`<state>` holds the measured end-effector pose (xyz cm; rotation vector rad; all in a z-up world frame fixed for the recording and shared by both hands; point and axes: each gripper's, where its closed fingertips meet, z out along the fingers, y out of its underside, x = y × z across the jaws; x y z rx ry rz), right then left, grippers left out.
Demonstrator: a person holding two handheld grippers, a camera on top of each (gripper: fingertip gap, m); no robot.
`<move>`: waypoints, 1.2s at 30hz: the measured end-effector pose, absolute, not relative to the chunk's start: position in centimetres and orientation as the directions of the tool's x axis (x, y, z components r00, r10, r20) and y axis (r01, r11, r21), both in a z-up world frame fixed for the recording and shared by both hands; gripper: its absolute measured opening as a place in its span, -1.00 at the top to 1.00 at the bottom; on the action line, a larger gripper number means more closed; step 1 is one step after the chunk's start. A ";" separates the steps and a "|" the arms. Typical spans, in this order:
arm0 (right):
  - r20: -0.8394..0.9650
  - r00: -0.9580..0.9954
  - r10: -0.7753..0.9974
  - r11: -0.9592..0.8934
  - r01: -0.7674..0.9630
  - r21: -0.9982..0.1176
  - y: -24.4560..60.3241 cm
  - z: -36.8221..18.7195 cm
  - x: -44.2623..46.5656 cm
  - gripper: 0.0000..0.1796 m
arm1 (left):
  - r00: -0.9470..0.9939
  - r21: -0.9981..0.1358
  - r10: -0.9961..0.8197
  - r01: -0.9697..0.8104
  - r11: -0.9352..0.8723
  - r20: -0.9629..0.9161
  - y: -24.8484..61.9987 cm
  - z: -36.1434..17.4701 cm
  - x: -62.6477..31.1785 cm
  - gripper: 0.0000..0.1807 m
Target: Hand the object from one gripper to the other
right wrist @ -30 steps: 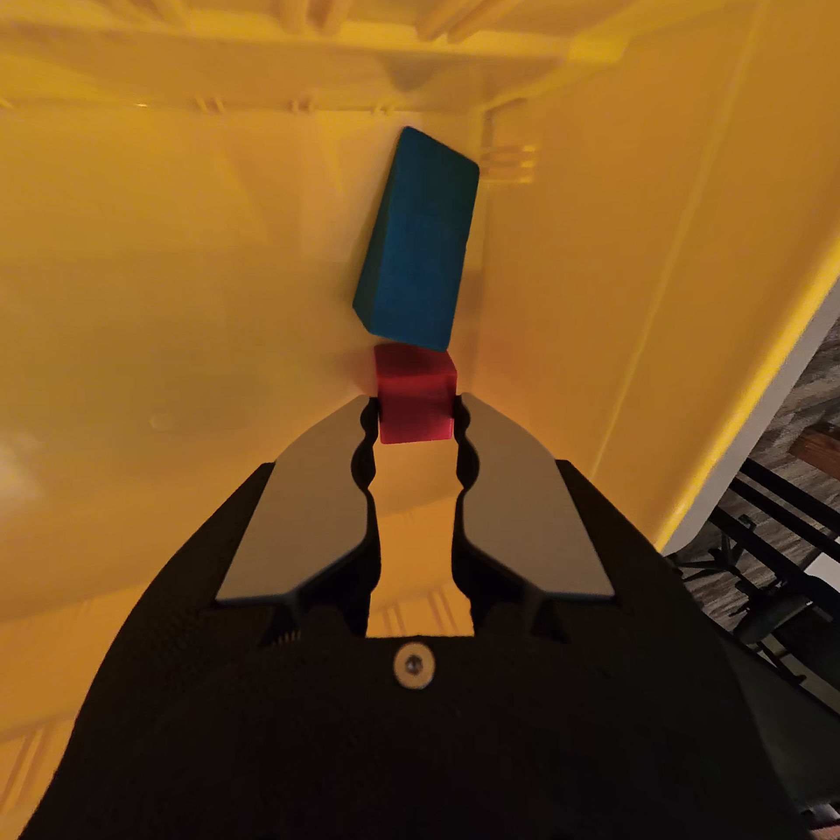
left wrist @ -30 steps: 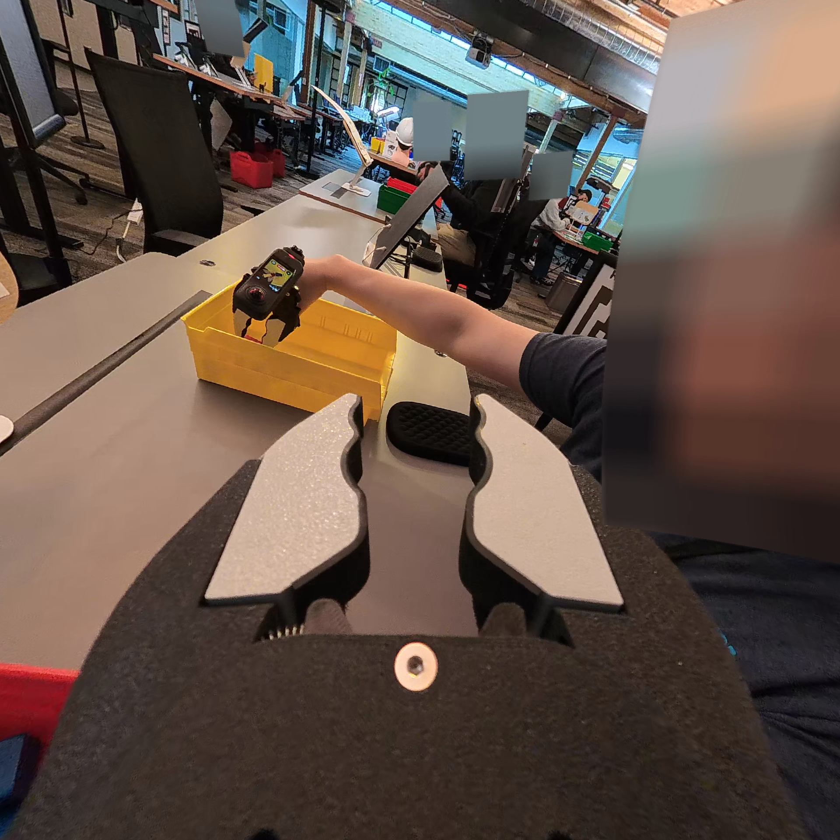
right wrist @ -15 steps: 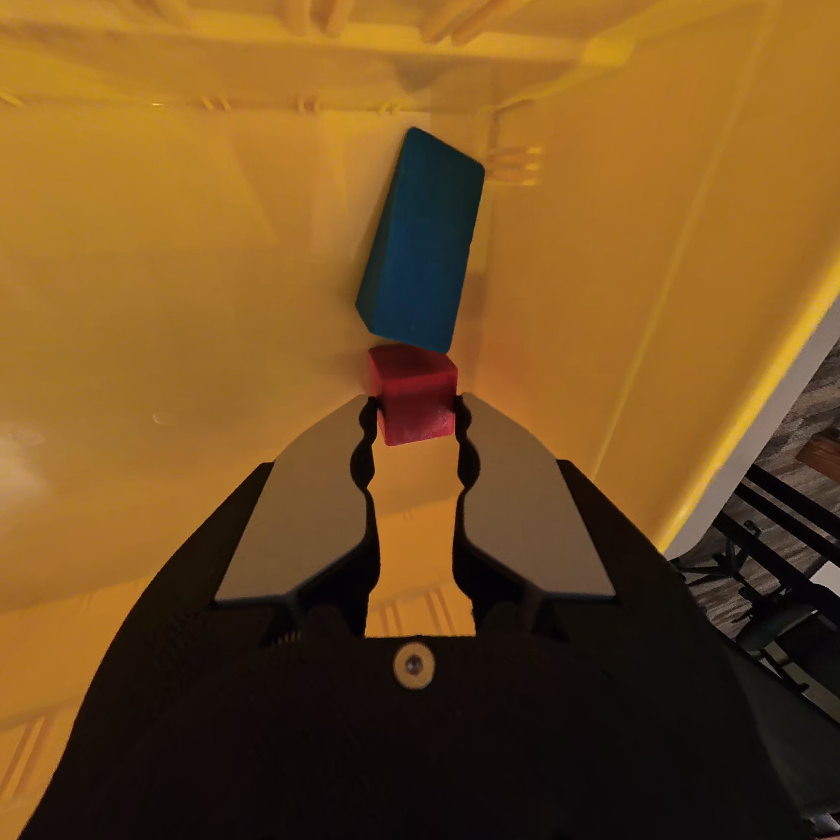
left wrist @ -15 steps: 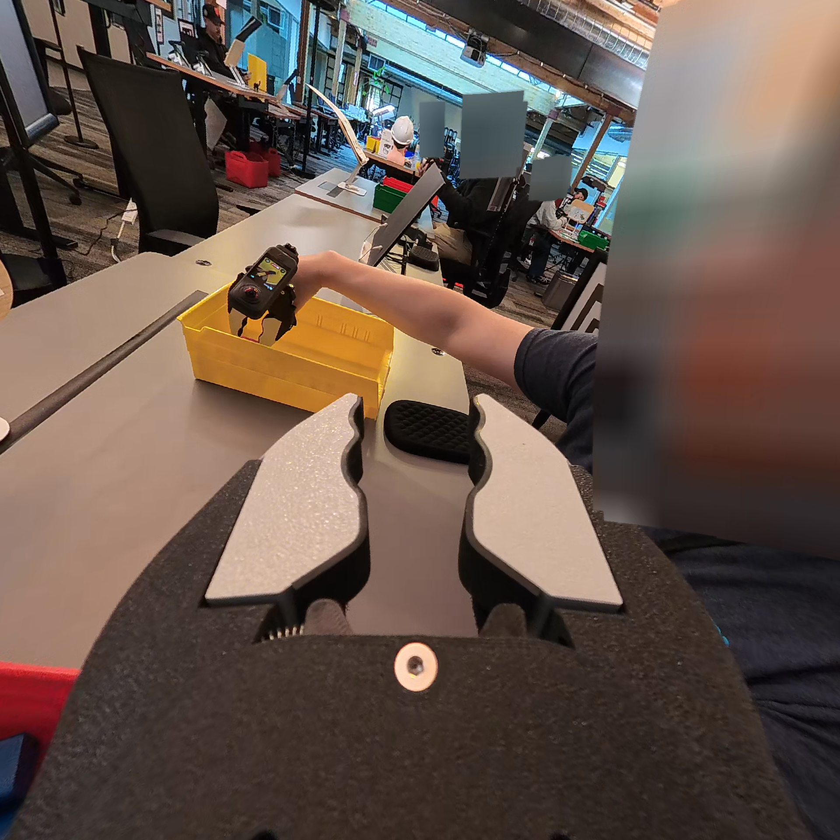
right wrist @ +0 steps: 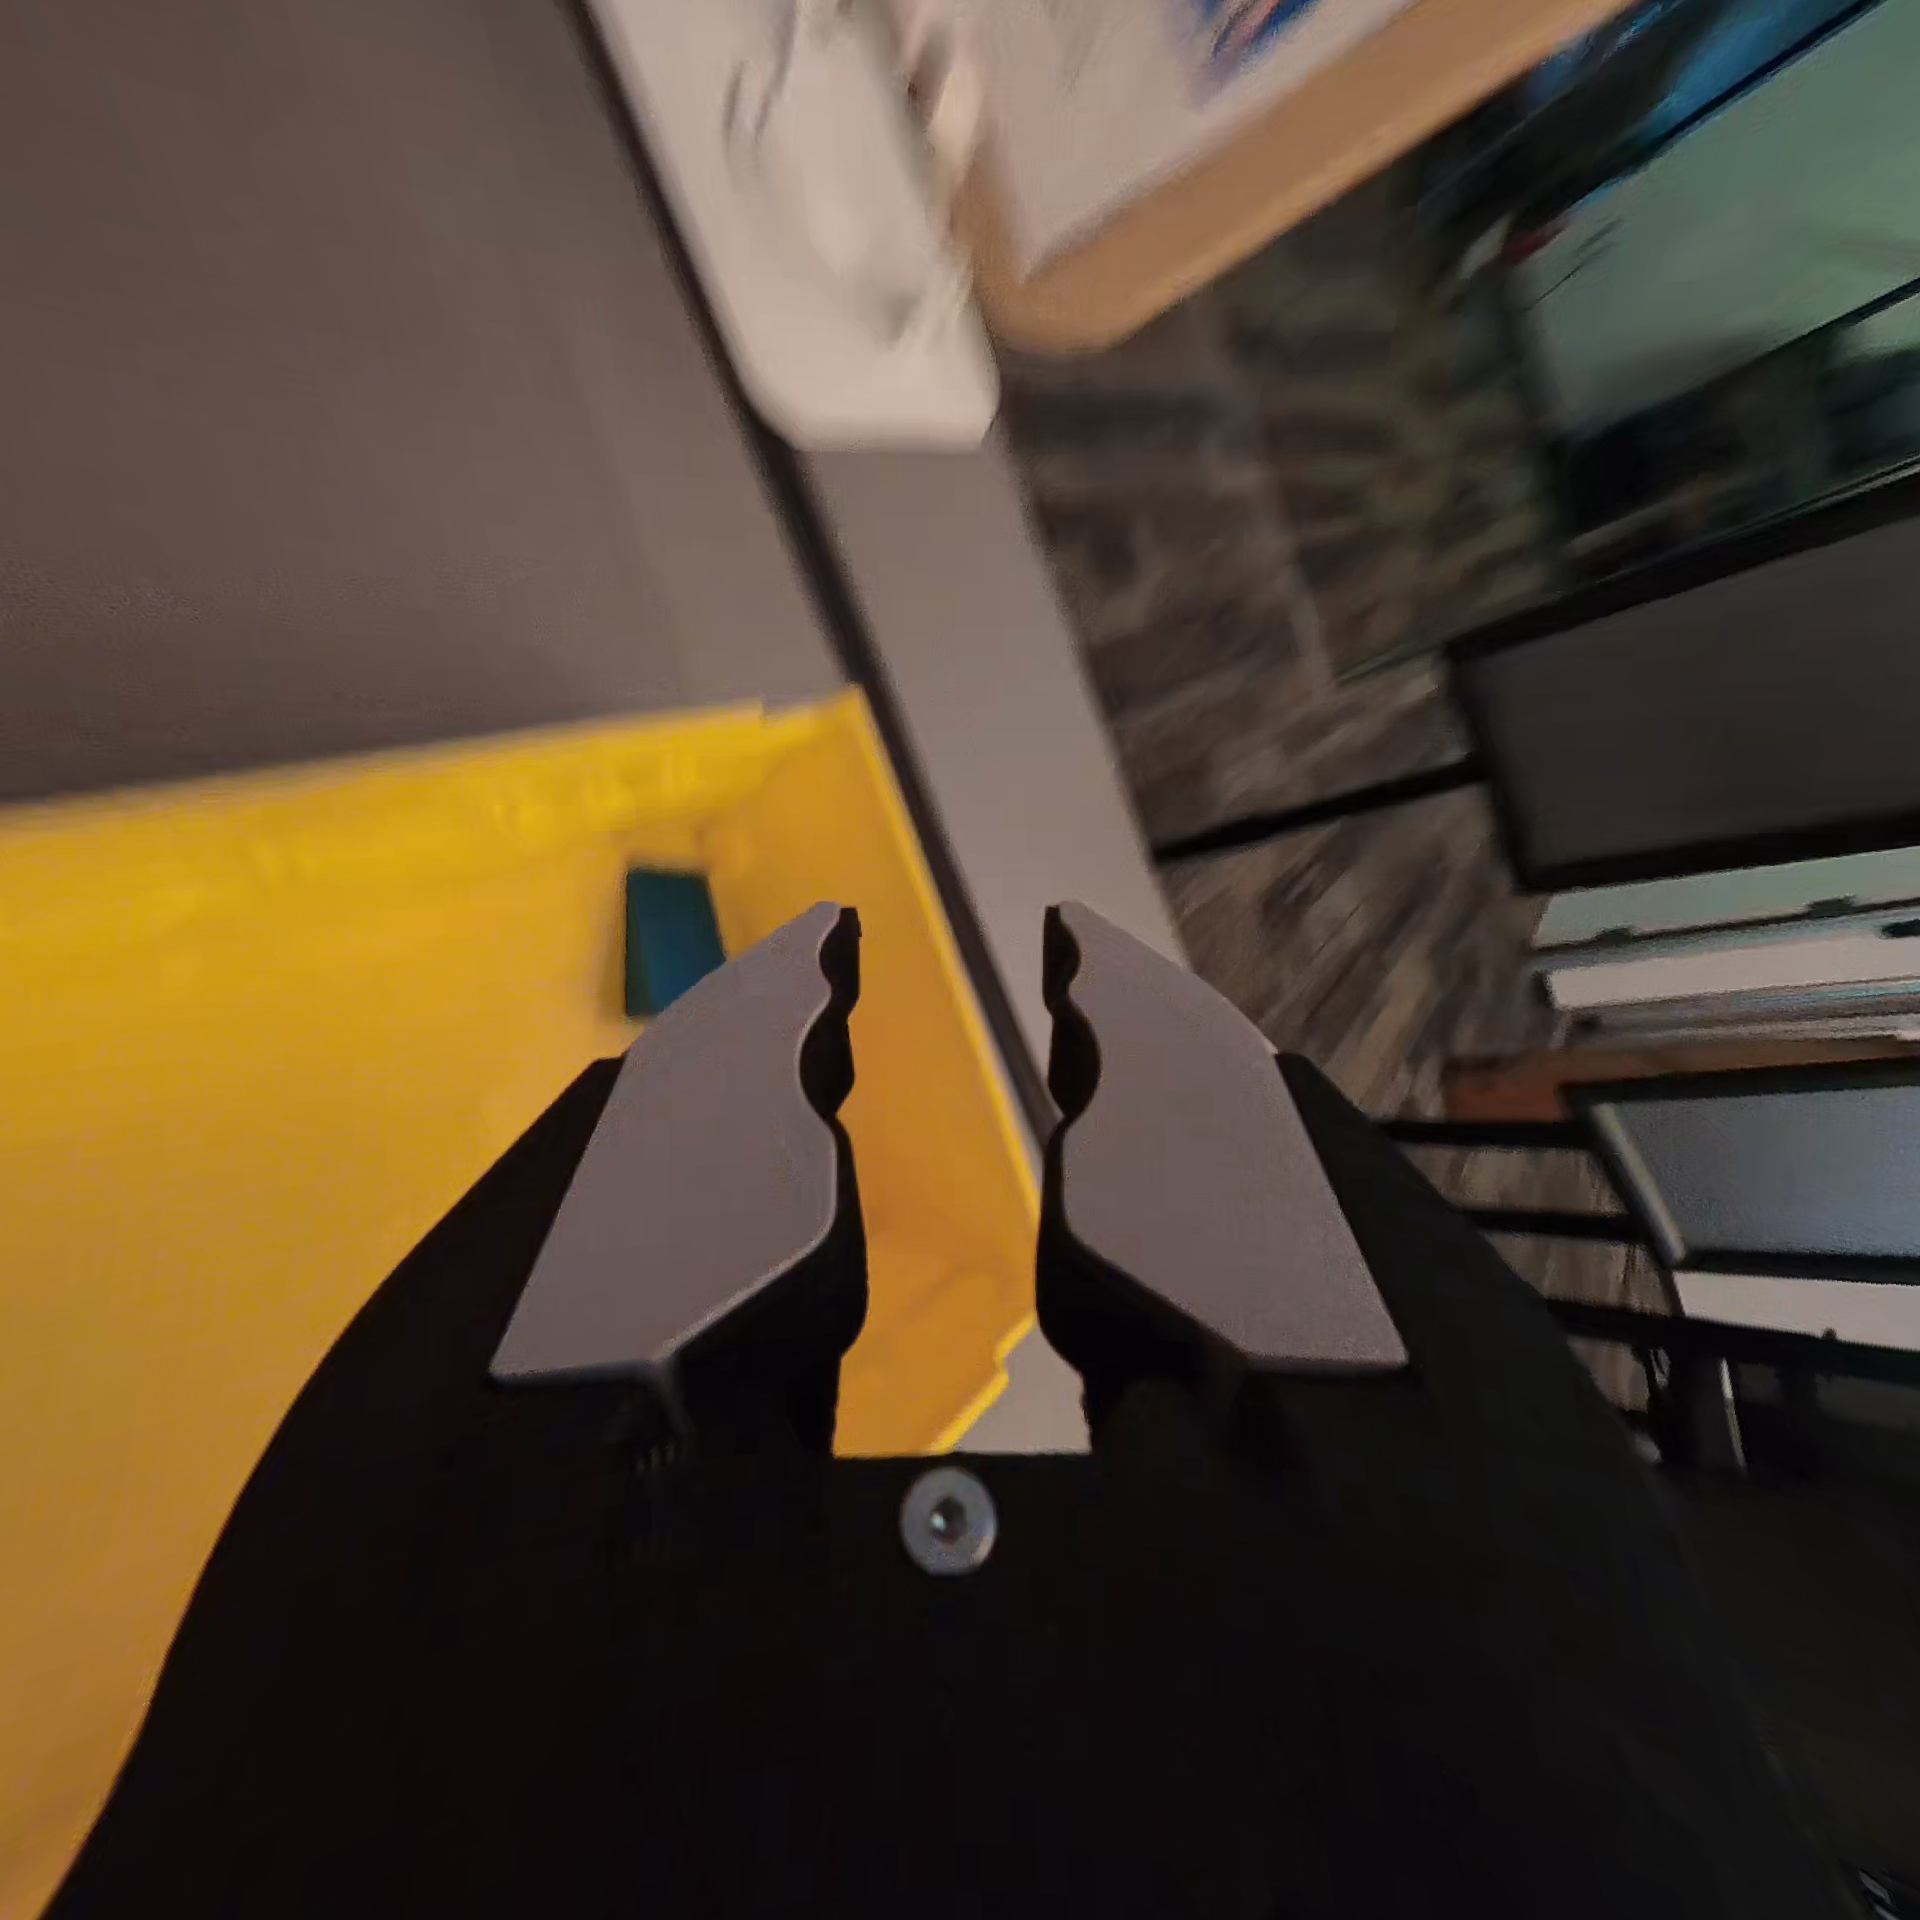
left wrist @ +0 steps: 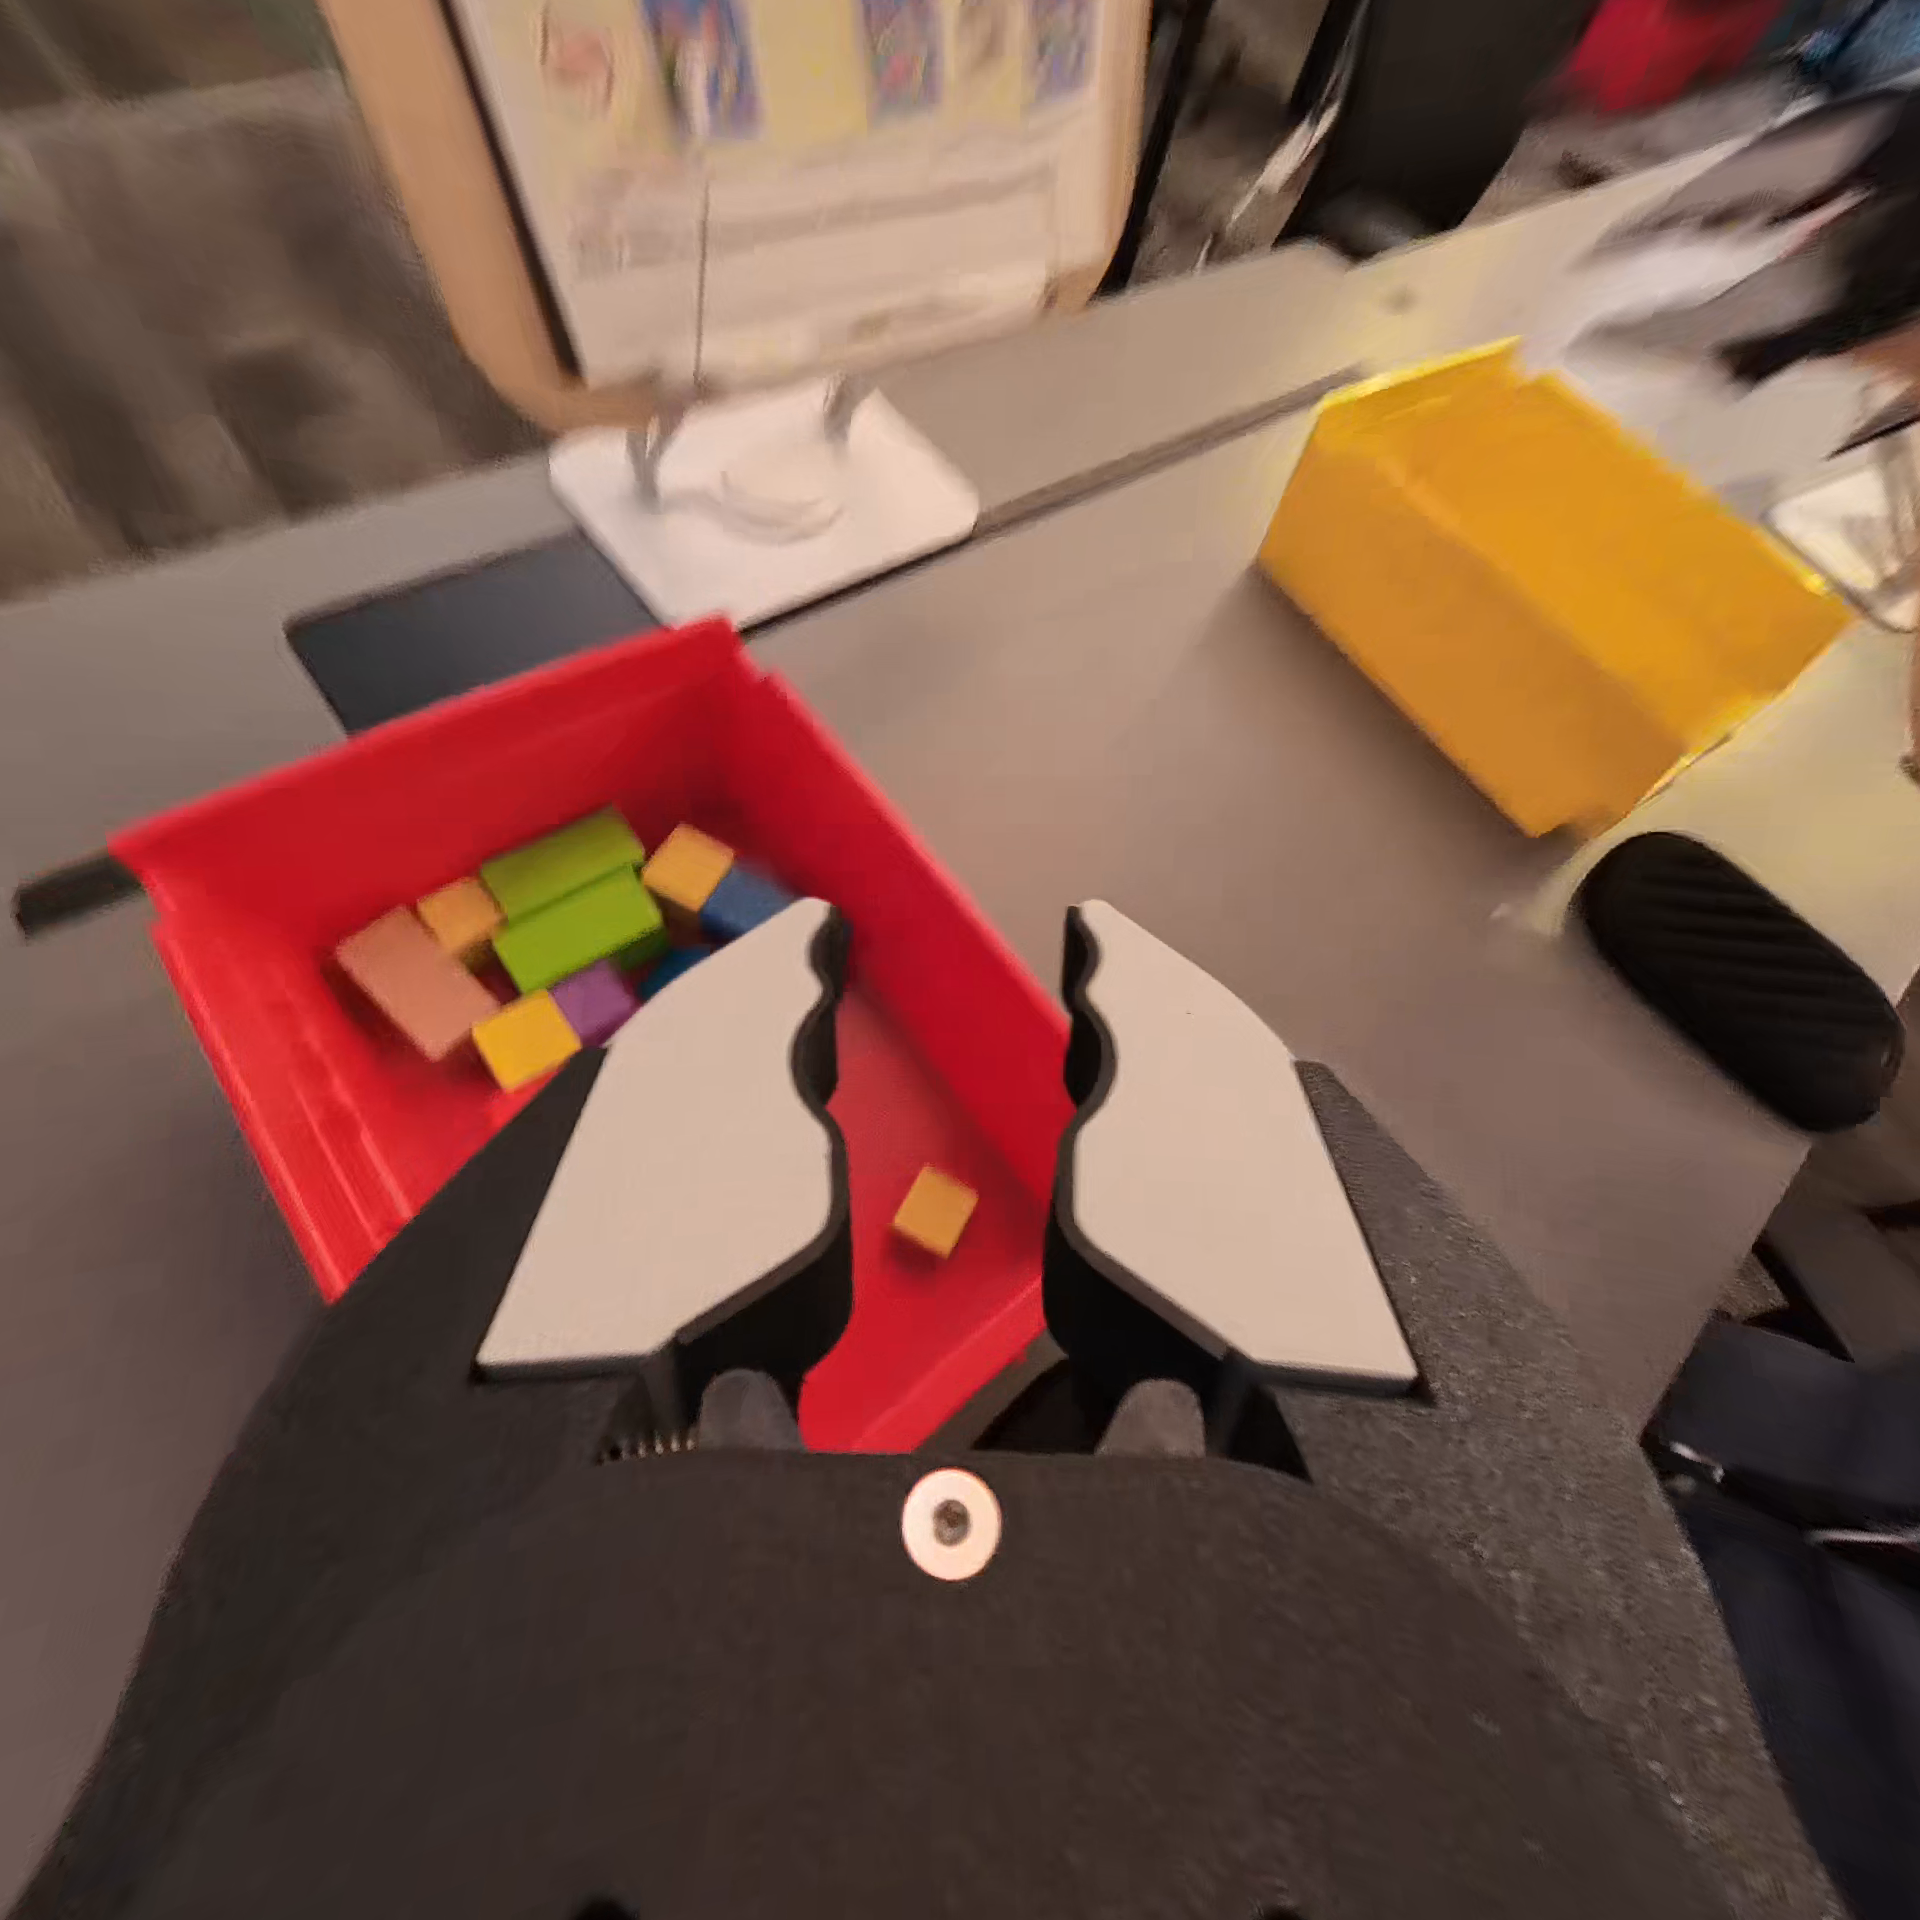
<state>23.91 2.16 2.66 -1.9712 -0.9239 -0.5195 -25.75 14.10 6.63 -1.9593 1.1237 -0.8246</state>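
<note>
The left wrist camera is looking down, close over the red bin [left wrist: 790, 727]; the right one is tilting across the yellow bin [right wrist: 312, 1039], which both are sharing [left wrist: 1538, 582].

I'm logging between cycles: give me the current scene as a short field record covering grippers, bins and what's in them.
left gripper: open, empty, over the red bin
right gripper: open, empty, above the yellow bin's edge
red bin: holds a cluster of coloured blocks at its far end, plus a lone orange cube
yellow bin: blue block inside; the rest is blurred or hidden
black oval pad: on the table's edge near the yellow bin
image quality: both views motion-blurred
</note>
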 end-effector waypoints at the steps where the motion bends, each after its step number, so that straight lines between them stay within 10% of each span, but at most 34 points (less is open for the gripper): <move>1: 0.669 0.662 0.338 -0.277 0.750 -0.601 2.2 5.2 22.4 0.59 | 0.411 -0.800 -0.895 -0.471 -0.371 0.173 14.4 5.6 -25.8 0.63; 16: 0.565 0.725 0.394 0.208 0.528 -0.823 -2.1 14.0 4.9 0.43 | 0.216 -0.341 -0.974 -0.922 -0.182 -0.064 18.6 -12.1 -24.2 0.54; 36: 0.538 0.753 0.380 0.232 0.485 -0.843 -2.7 14.3 6.4 0.46 | 0.146 -0.303 -0.980 -0.948 -0.099 -0.136 19.5 -13.9 -23.6 0.58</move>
